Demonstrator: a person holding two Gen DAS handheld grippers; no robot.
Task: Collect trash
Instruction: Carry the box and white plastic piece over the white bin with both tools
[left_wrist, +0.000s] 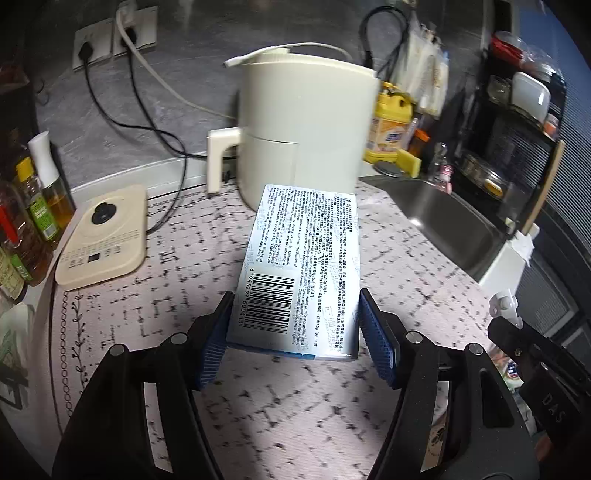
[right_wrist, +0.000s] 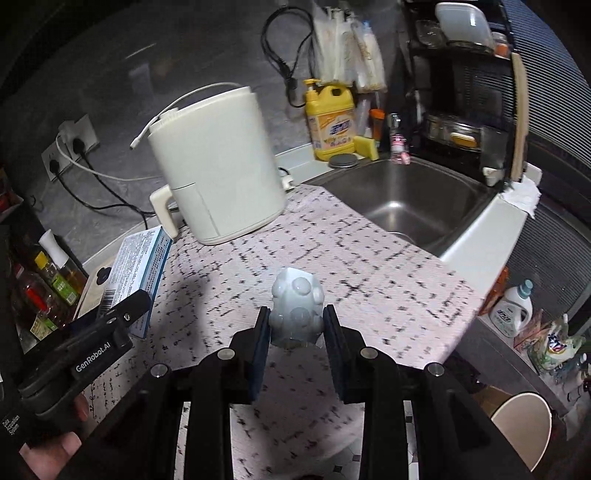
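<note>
Your left tongs are clamped on a flat, glossy cardboard box, its printed face up with dense small text and a barcode; the ribbed blue pads press its two long sides near the rear end, and the box juts straight forward, lifted above the table. From the right wrist view you can see the same box held at a tilt over the table's left edge, the left tongs gripping its lower end. Your right tongs are closed on a small, pale blue-grey, bumpy rounded container, smooth and plastic-looking, with dome-like knobs on its surface; it is pinched at its lower half between the dark pads and stands up and forward over the middle of the table. The table wears a pinkish cloth with a broken black grid pattern. At its far edge stands a cream, smooth-walled air fryer with a blocky handle; a beige flat induction base lies at the left edge. A stainless steel sink adjoins the table's right side, with a yellow detergent bottle behind it.
</note>
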